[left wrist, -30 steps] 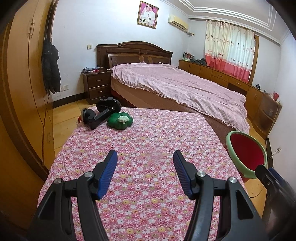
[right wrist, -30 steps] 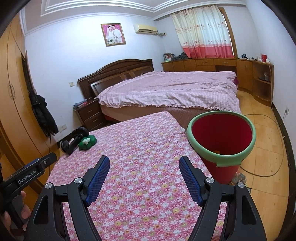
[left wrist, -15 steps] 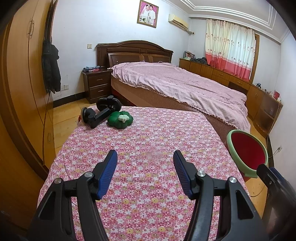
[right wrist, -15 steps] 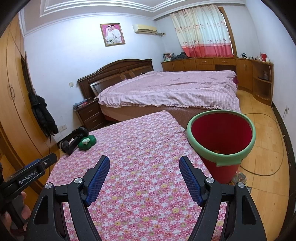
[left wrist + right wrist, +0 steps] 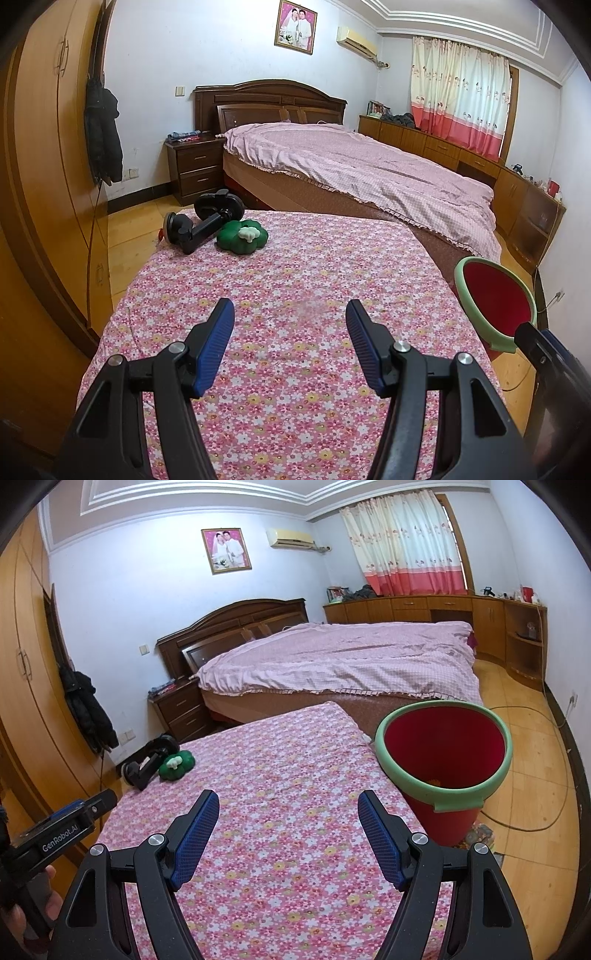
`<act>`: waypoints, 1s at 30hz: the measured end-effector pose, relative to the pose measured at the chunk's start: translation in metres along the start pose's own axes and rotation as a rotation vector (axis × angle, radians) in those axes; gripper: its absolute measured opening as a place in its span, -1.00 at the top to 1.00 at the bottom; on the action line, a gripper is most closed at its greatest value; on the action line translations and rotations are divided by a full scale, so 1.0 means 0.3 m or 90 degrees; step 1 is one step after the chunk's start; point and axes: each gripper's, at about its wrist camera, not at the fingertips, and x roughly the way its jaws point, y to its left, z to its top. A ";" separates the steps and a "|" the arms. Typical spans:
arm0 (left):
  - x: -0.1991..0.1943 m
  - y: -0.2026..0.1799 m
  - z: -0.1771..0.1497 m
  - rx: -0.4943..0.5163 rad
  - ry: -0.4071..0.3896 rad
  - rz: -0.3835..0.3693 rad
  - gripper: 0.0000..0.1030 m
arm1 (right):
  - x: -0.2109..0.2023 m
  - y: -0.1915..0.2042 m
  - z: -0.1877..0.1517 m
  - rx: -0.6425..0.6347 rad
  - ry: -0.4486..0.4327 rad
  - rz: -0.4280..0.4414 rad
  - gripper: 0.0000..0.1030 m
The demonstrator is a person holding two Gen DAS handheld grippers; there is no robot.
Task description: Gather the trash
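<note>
A red bin with a green rim stands on the floor at the table's right edge; it also shows in the left wrist view. Something small lies at its bottom. My left gripper is open and empty above the flowered tablecloth. My right gripper is open and empty above the same cloth, left of the bin. A green flower-shaped object with a white centre and a black suction mount lie at the table's far left corner, also seen in the right wrist view.
A bed with a pink cover lies beyond the table. A wardrobe with a hanging dark jacket stands on the left. A nightstand is by the bed. A cable runs on the floor near the bin.
Both grippers stay open. The left view has drawn back and tilted slightly, so the bin sits lower and farther right. The right view is nearly unchanged.
</note>
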 end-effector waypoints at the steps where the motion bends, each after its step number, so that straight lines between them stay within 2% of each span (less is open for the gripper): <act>1: 0.001 0.001 -0.001 0.000 0.001 0.001 -0.22 | 0.001 0.001 0.001 0.000 0.000 0.000 -0.52; 30: 0.056 -0.020 -0.015 0.012 0.022 0.000 -0.22 | 0.042 -0.016 -0.004 0.011 0.015 -0.009 -0.52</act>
